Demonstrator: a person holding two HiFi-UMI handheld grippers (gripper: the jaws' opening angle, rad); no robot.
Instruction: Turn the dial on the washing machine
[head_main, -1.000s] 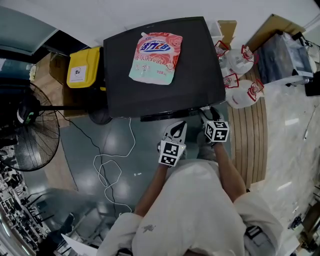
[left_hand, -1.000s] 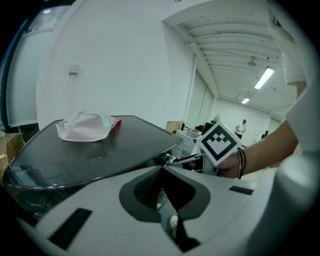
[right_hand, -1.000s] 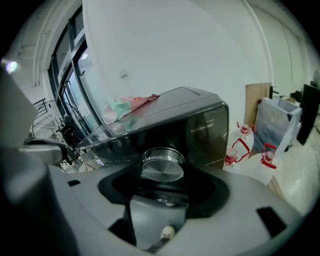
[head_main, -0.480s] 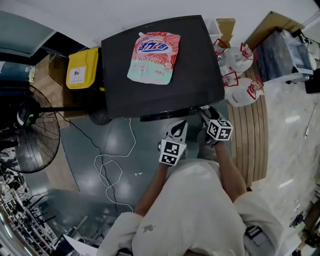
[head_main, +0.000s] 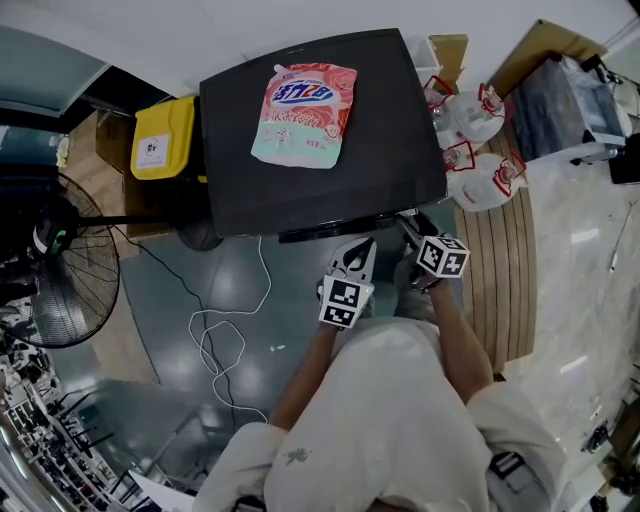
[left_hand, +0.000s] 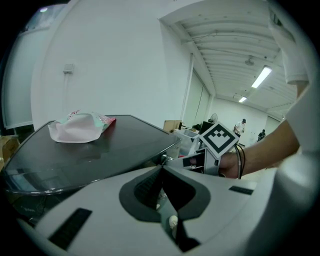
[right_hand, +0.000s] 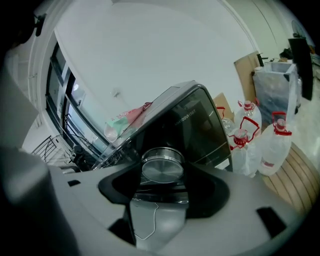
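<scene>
The washing machine (head_main: 390, 150) is a black-topped box seen from above, with a pink detergent bag (head_main: 303, 100) lying on its lid. My right gripper (head_main: 408, 222) reaches to the machine's front edge at the right. In the right gripper view its jaws (right_hand: 162, 176) are closed around the round silver dial (right_hand: 162, 165) on the dark front panel. The head view hides the dial under that gripper. My left gripper (head_main: 358, 250) hangs just left of it, short of the panel. Its jaws (left_hand: 162, 172) are shut with nothing between them.
A yellow box (head_main: 165, 135) stands left of the machine and a floor fan (head_main: 55, 270) further left. A white cable (head_main: 225, 340) loops across the floor in front. Several water jugs (head_main: 480, 160) sit on wooden slats (head_main: 500, 270) at the right.
The right gripper's marker cube has rolled a little while staying at the dial. The left gripper has kept its place.
</scene>
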